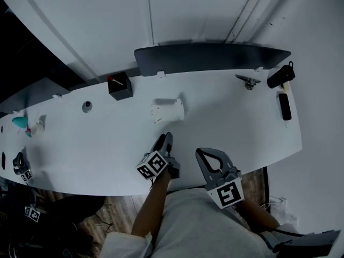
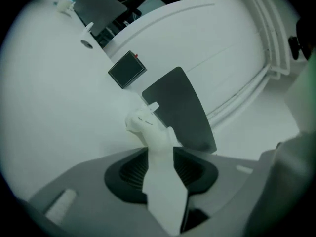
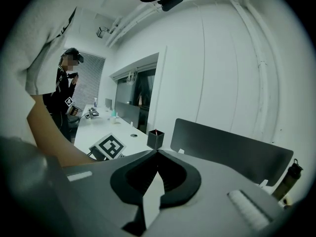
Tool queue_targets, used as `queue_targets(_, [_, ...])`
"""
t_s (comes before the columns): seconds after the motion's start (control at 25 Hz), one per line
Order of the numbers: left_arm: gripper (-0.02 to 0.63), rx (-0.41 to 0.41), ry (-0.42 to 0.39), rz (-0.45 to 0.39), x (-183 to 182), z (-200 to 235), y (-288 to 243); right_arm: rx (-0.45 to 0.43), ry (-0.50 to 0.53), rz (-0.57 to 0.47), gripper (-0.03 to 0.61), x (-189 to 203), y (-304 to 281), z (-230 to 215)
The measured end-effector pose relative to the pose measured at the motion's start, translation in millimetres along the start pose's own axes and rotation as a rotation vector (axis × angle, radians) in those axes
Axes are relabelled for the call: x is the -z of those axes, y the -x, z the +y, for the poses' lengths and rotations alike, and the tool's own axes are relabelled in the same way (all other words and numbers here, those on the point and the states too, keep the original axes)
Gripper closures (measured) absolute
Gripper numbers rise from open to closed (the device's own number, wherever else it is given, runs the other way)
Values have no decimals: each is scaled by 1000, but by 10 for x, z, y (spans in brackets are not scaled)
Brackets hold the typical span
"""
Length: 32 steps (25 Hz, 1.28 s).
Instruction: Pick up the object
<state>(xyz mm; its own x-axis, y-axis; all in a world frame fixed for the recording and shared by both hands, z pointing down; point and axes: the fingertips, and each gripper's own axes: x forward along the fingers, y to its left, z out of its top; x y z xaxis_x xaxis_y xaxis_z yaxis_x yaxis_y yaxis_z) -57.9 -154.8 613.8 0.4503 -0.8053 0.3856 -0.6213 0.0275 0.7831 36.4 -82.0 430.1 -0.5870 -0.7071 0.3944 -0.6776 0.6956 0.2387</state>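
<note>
The object is a small white plastic part (image 1: 167,110) lying on the white table (image 1: 107,144), just in front of the dark divider panel (image 1: 209,58). My left gripper (image 1: 164,139) points at it from the near side, a short way off and not touching. In the left gripper view the jaws of the left gripper (image 2: 160,149) stand apart with nothing between them, and the white part (image 2: 144,124) lies just past the tips. My right gripper (image 1: 200,152) hovers at the table's near edge, to the right of the left one, shut and empty (image 3: 157,151).
A black box (image 1: 120,86) stands left of the white part. A dark bottle (image 1: 281,77), a black bar (image 1: 285,106) and a small clip (image 1: 248,81) lie at the far right. Teal items (image 1: 21,122) and spare grippers (image 1: 21,165) sit far left. A person (image 3: 66,98) stands beyond.
</note>
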Motion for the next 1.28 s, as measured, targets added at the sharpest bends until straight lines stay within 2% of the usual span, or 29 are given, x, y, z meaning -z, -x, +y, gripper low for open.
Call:
queue_targets(0.16, [442, 1, 120, 0, 8, 26, -273, -13, 4, 8, 576, 38, -36, -134])
queue_targets(0.36, [356, 38, 247, -43, -97, 68, -521, -28, -4, 23, 577, 106, -103, -255])
queue_targets(0.48, [350, 52, 299, -51, -127, 94, -661, -27, -10, 42, 577, 163, -141, -344])
queue_targets(0.72, [350, 66, 354, -78, -207, 152, -859, -26, -22, 59, 576, 223, -232, -485])
queue_targets(0.88, [351, 105, 394, -98, -270, 137, -952, -21, -33, 68, 576, 262, -273, -542])
queue_targets(0.92, [357, 113, 405, -100, -278, 137, -974, -21, -35, 70, 575, 271, -284, -551])
queue_targets(1.0, [415, 120, 419, -105, -285, 155, -999, -20, -38, 72, 577, 279, -304, -564])
queue_targets(1.28, [451, 144, 371, -100, -322, 129, -983, -18, -52, 76, 576, 301, -354, -580])
